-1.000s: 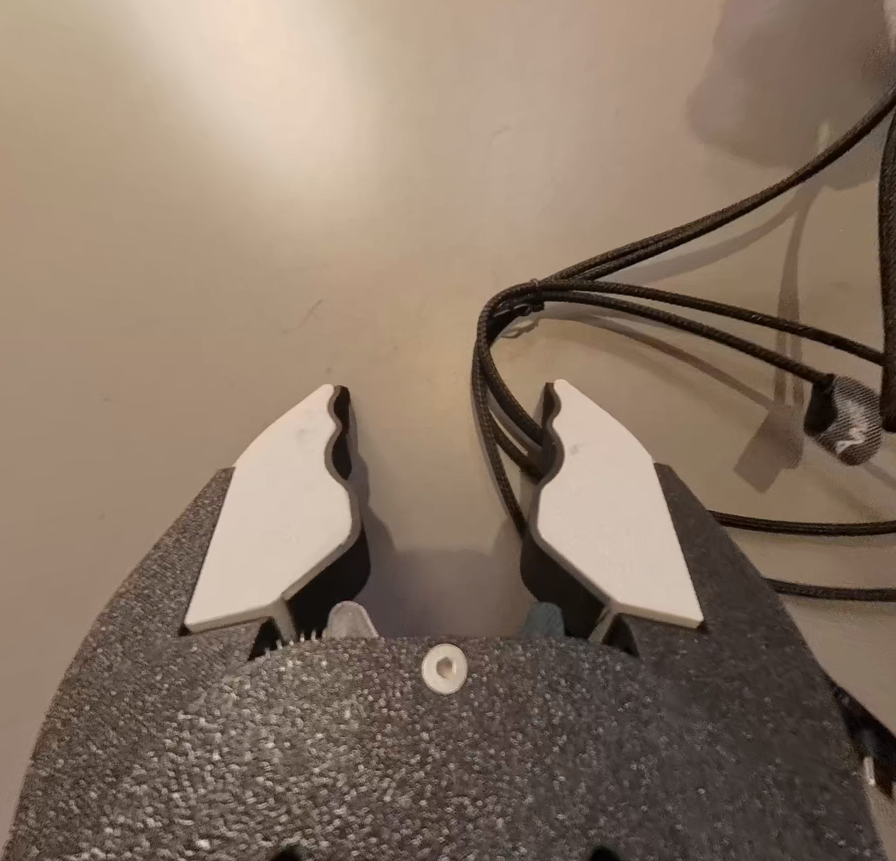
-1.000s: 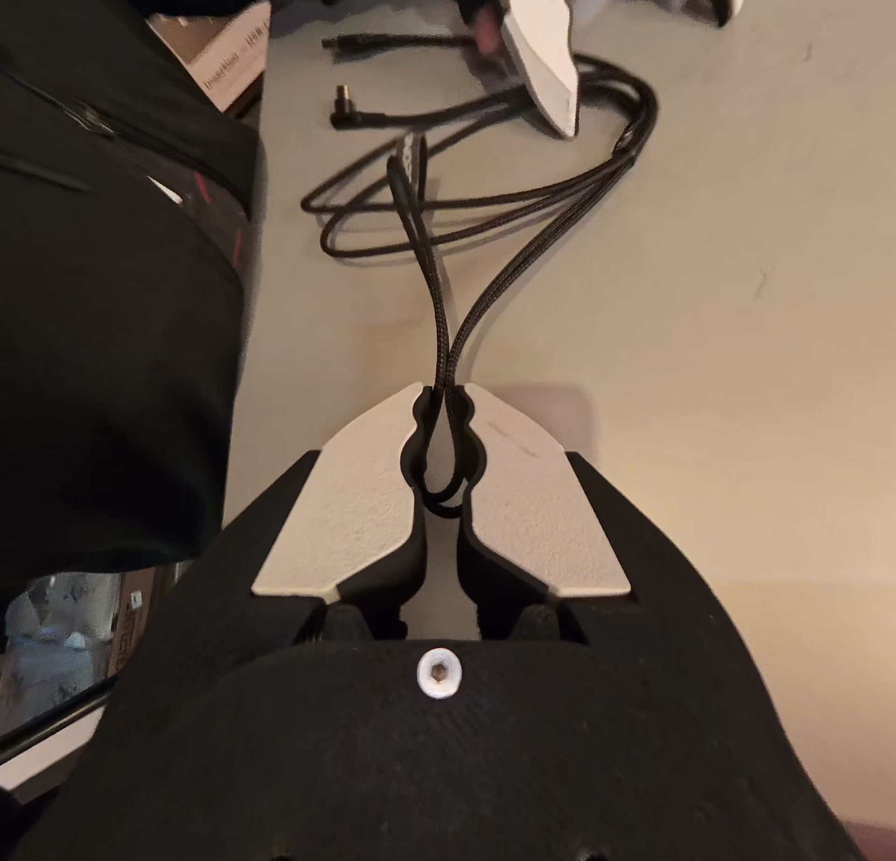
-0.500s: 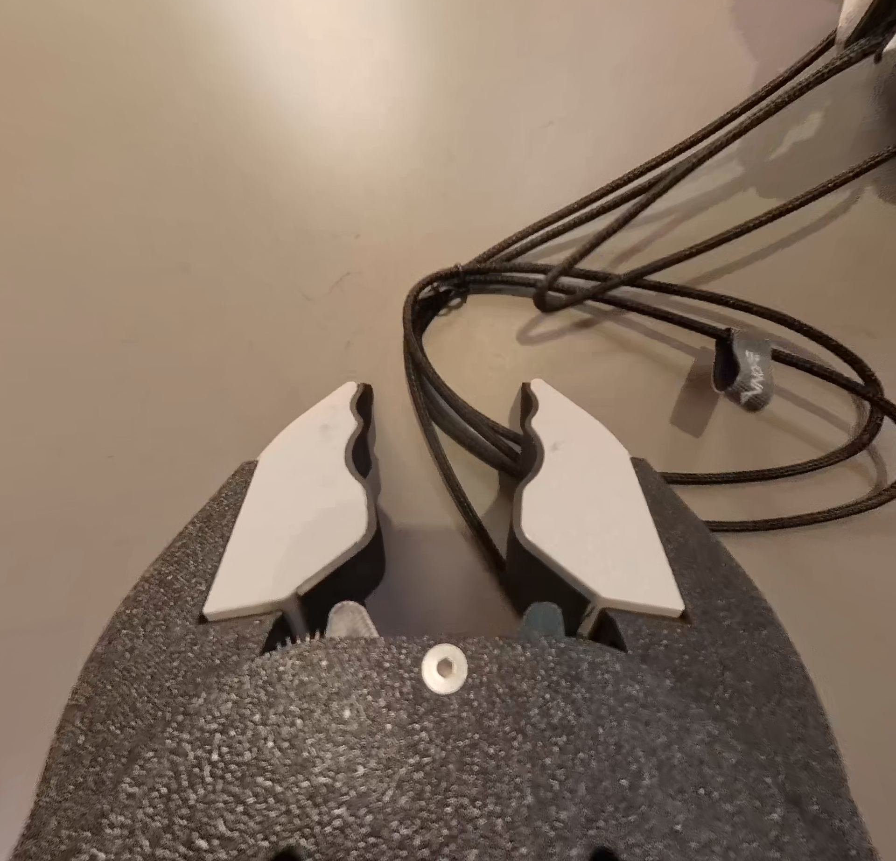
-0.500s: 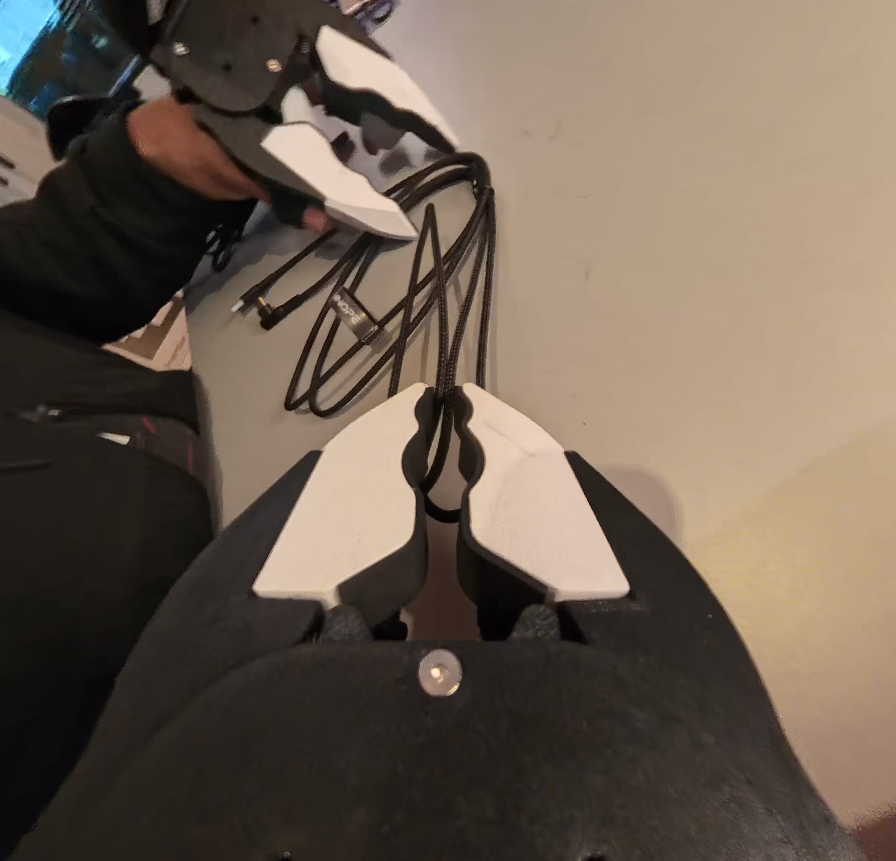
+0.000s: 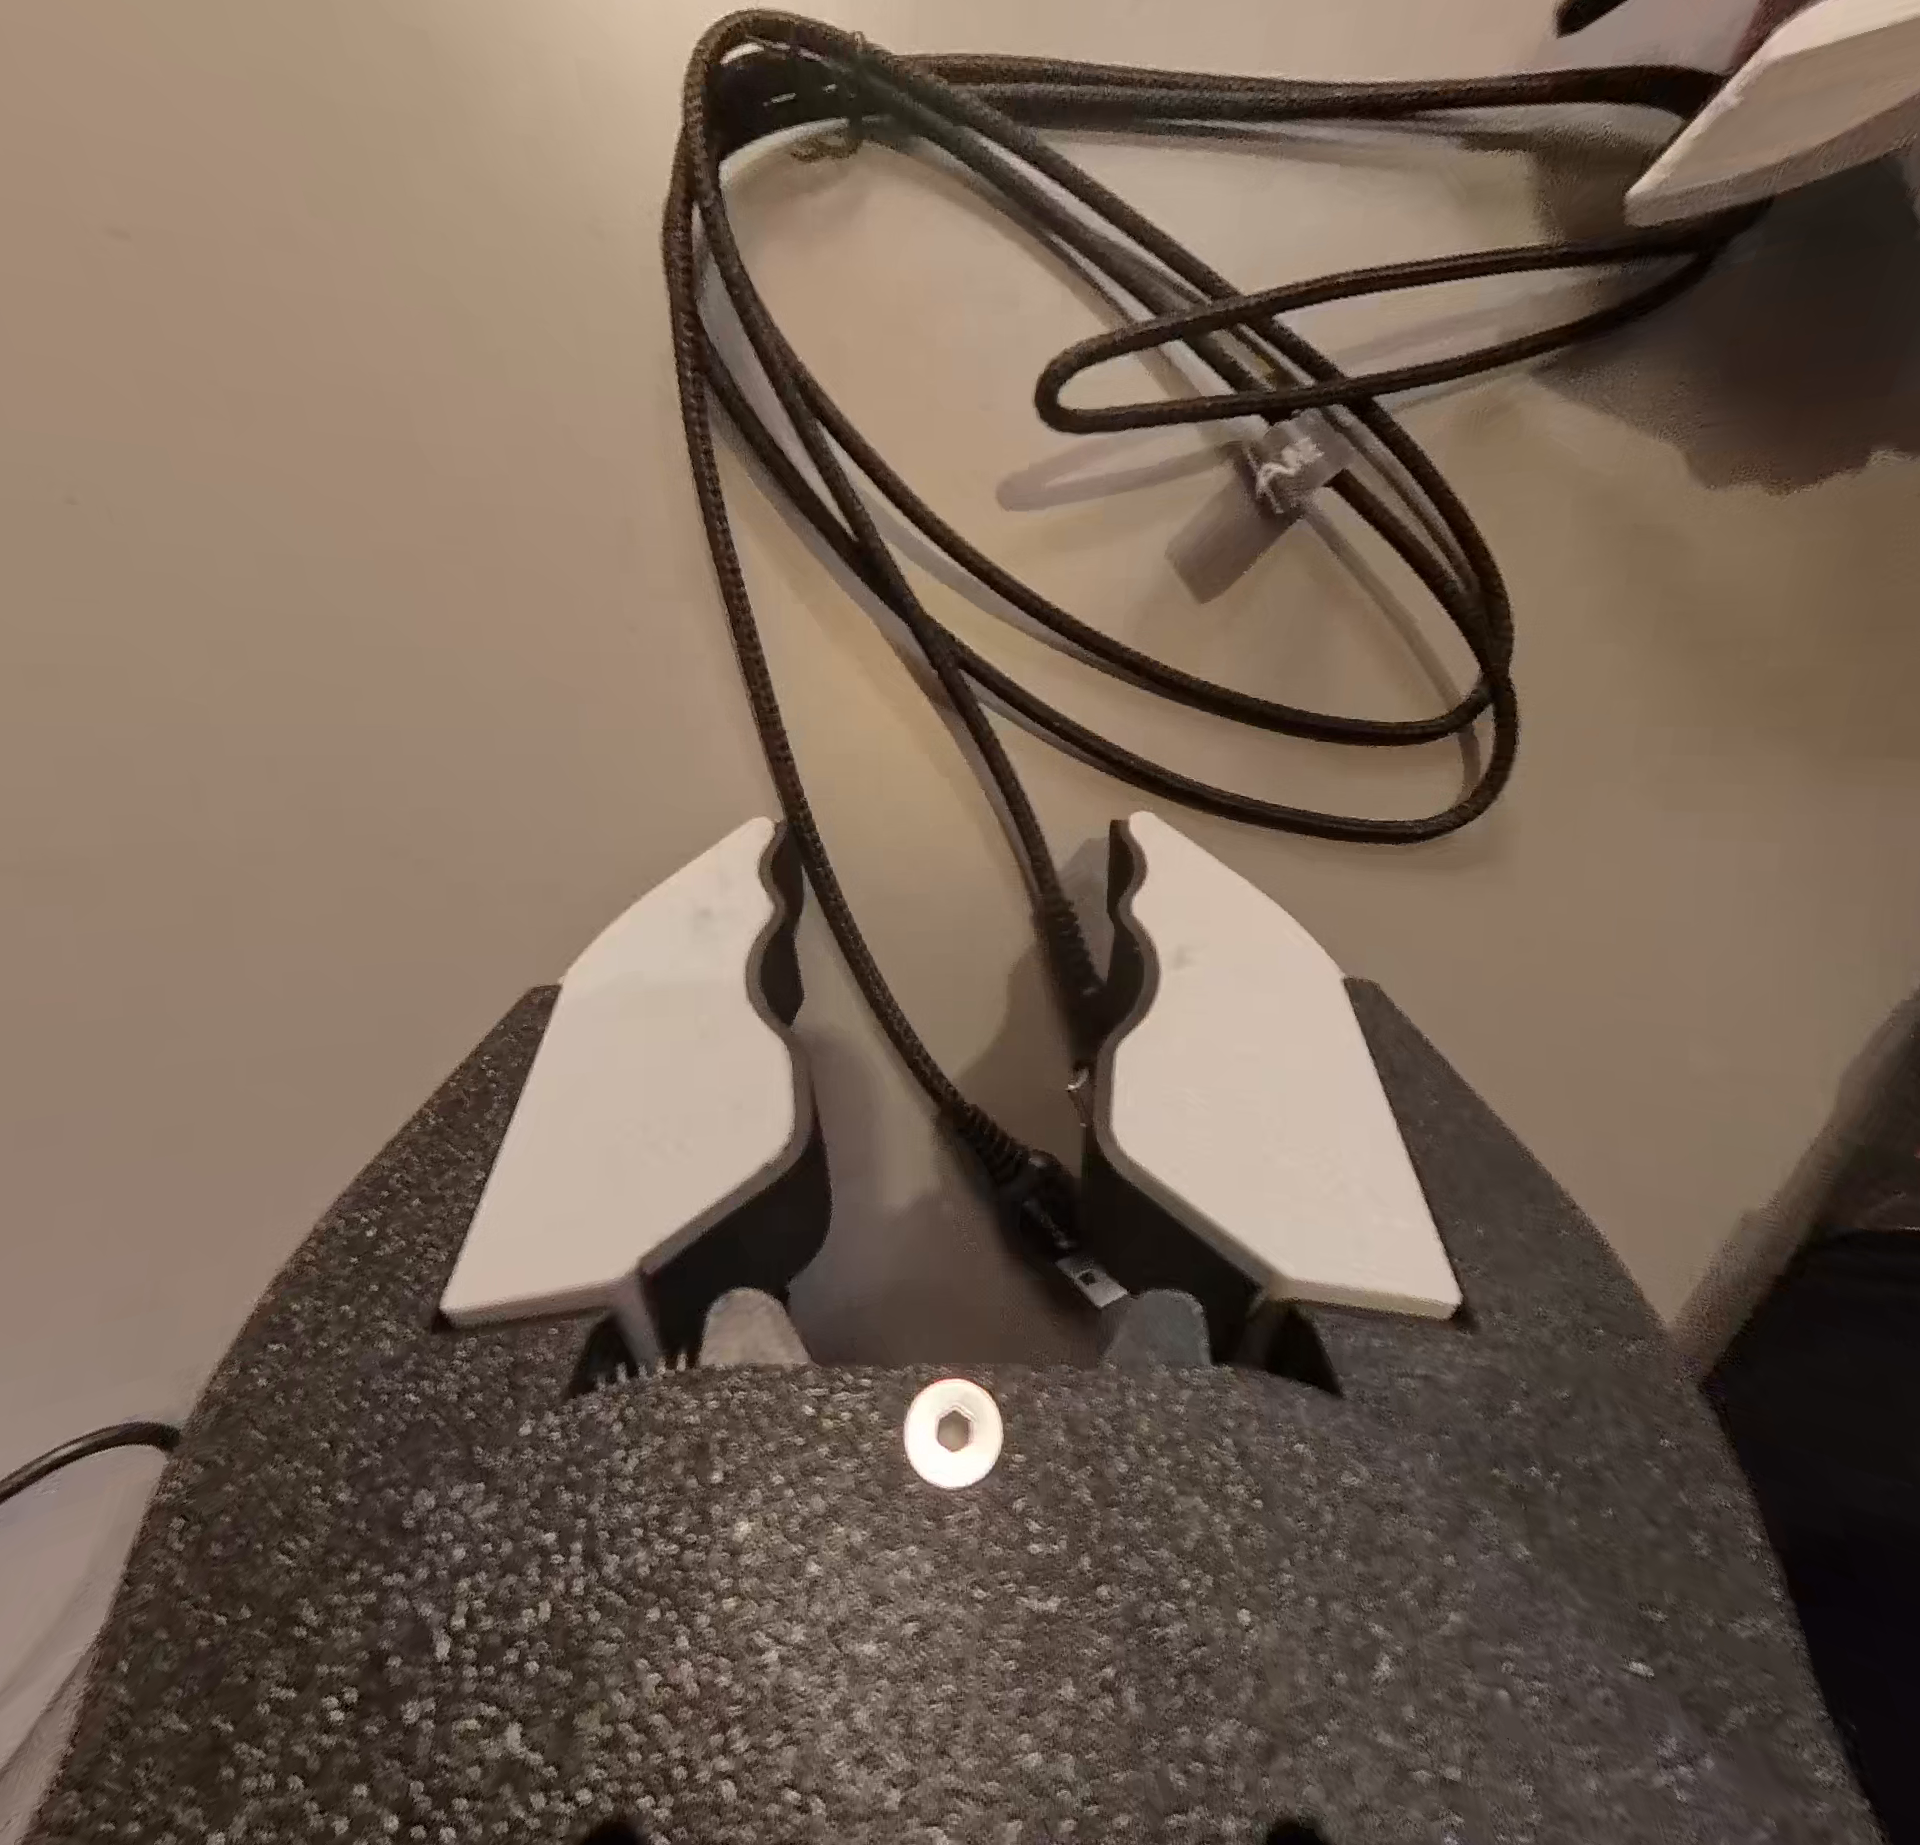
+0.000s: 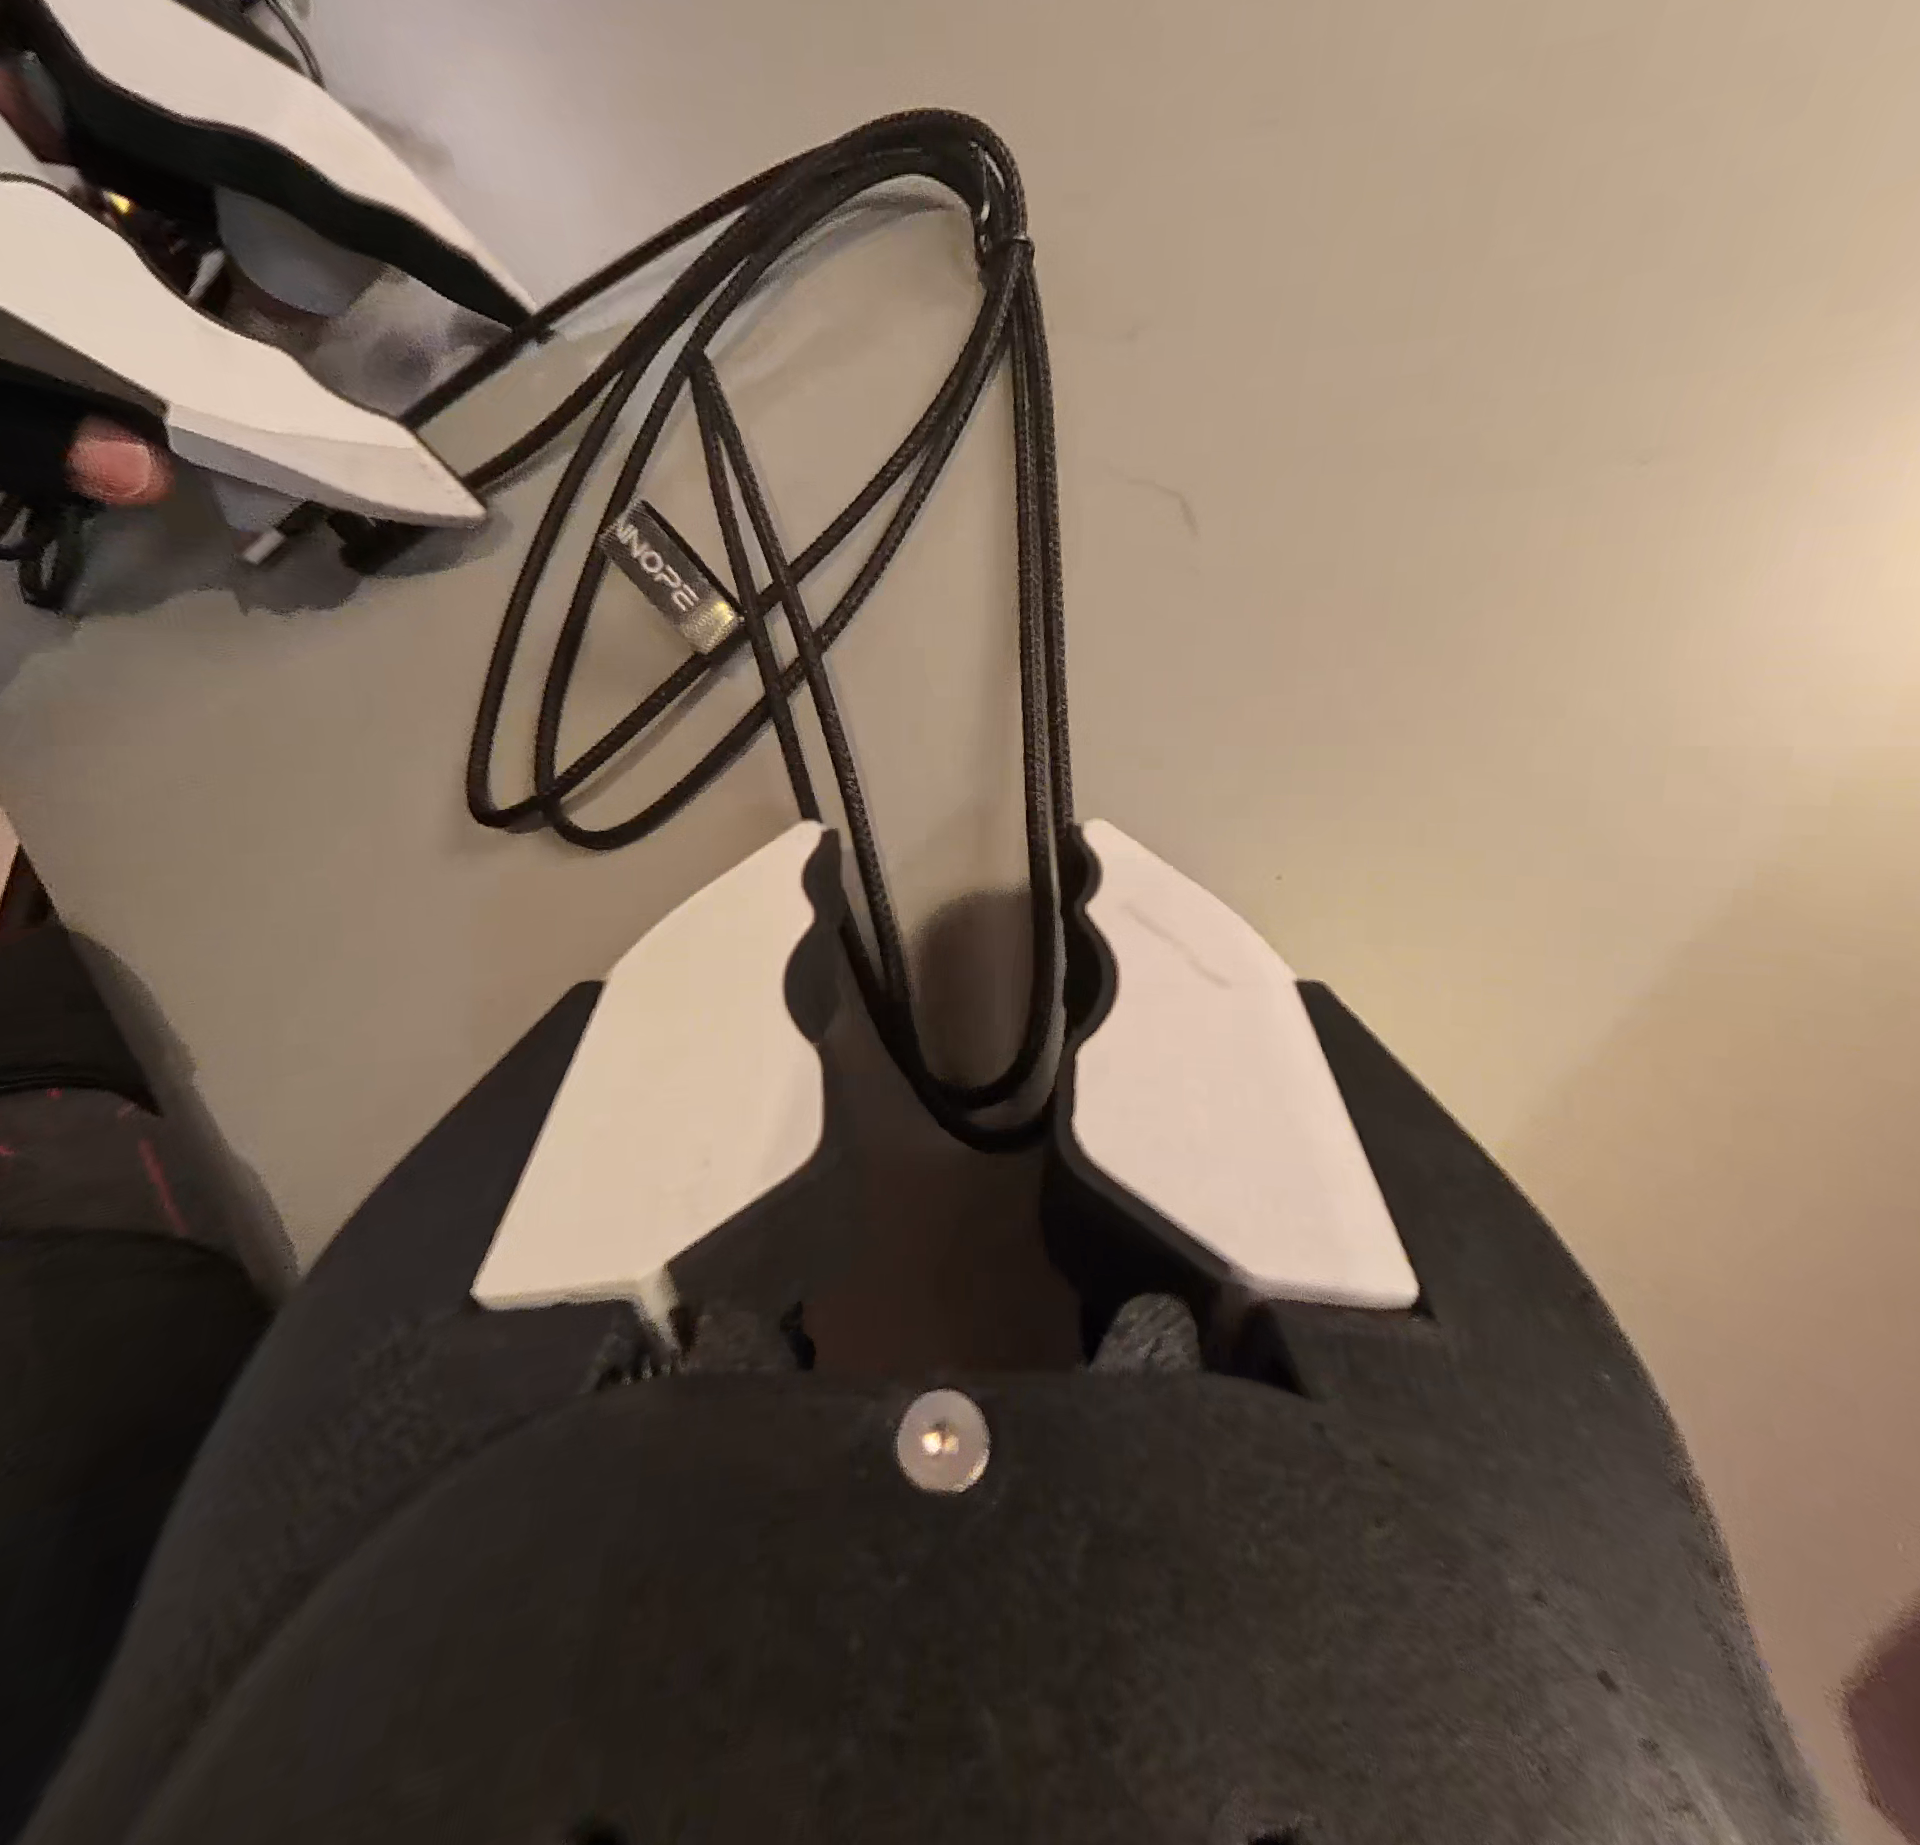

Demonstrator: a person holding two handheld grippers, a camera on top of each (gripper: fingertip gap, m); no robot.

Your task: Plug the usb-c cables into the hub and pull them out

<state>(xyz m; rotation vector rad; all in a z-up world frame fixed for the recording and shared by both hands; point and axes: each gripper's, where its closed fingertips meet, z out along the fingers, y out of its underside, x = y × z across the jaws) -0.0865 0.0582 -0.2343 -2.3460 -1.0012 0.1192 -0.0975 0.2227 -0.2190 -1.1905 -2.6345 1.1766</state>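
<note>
A bundle of black braided USB-C cables (image 5: pixel 698 361) lies looped on the beige table (image 5: pixel 312 445). My left gripper (image 5: pixel 951 837) is open, and two cable ends run between its fingers; a plug end (image 5: pixel 1044 1198) lies deep between the jaws, not clamped. My right gripper (image 6: pixel 954 832) is open, with a cable loop (image 6: pixel 987 1120) lying loose between its fingers. A grey strap (image 6: pixel 670 574) is wrapped on one cable. The right gripper also shows at the top right of the left wrist view (image 5: pixel 1766 91), and the left gripper at the top left of the right wrist view (image 6: pixel 260 341). No hub is in view.
The table edge (image 5: pixel 1808 1120) runs close on the right of the left wrist view, dark beyond it. A thin wire (image 5: pixel 73 1457) shows at the lower left. A person's dark clothing (image 6: pixel 94 1328) fills the left of the right wrist view.
My right gripper has opened and let go of the cable loop it pinched. My left gripper has drawn back along the cables, so their plug ends now lie between its fingers.
</note>
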